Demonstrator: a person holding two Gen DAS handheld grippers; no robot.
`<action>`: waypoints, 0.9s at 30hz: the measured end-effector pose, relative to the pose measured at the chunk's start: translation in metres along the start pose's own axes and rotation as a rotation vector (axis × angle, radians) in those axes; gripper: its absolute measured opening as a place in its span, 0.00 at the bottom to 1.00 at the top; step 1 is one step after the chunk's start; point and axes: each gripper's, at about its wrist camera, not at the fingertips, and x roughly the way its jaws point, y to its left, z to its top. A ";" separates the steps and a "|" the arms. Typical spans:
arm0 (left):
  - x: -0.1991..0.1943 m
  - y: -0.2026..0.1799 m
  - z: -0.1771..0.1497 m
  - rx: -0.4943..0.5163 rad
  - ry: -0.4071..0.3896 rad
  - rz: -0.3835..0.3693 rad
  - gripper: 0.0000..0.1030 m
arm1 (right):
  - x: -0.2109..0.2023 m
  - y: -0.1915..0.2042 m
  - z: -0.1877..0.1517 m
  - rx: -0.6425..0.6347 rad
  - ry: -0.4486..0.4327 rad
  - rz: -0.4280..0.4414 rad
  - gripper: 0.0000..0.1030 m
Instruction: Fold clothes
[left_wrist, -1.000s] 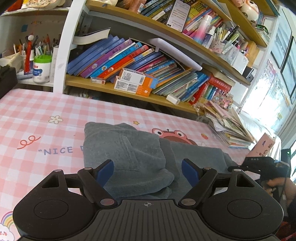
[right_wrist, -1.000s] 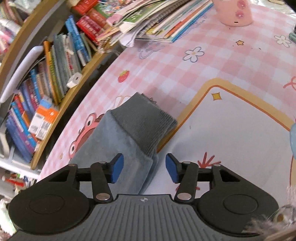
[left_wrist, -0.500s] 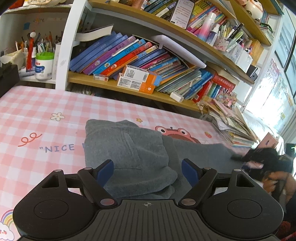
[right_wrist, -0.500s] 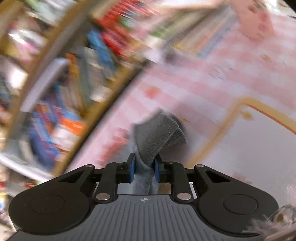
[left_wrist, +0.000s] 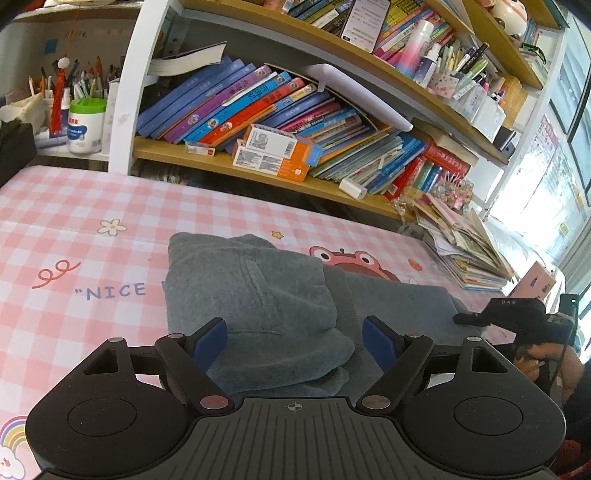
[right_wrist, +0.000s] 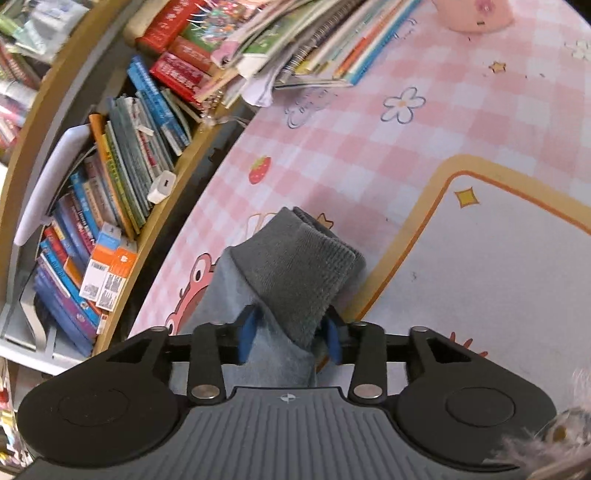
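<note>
A grey fleece garment (left_wrist: 258, 295) lies partly folded on the pink checked tablecloth (left_wrist: 74, 221), one end doubled over. My left gripper (left_wrist: 295, 339) is open and empty just above its near folded edge. My right gripper (right_wrist: 288, 336) is shut on the garment's ribbed cuff end (right_wrist: 295, 273), holding it a little off the cloth. In the left wrist view the right gripper (left_wrist: 517, 317) shows at the garment's far right end.
A bookshelf (left_wrist: 295, 129) packed with books runs along the table's far edge. A stack of magazines (left_wrist: 461, 251) and a pink box (left_wrist: 535, 282) sit at the right. A pink cup (right_wrist: 476, 14) stands past the stack. A white mat panel (right_wrist: 498, 277) lies right of the cuff.
My right gripper closed on the ribbed cuff, swung quickly and now holds it steady. The left gripper stayed open and barely moved.
</note>
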 end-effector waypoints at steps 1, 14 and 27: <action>0.000 0.000 0.000 0.001 0.000 0.000 0.80 | 0.003 0.000 0.001 0.009 0.005 -0.002 0.41; -0.003 0.000 0.000 -0.002 -0.010 0.015 0.80 | -0.007 0.014 0.001 -0.037 -0.015 0.068 0.19; -0.032 0.023 0.008 -0.059 -0.140 0.103 0.80 | -0.043 0.117 -0.020 -0.325 -0.024 0.296 0.19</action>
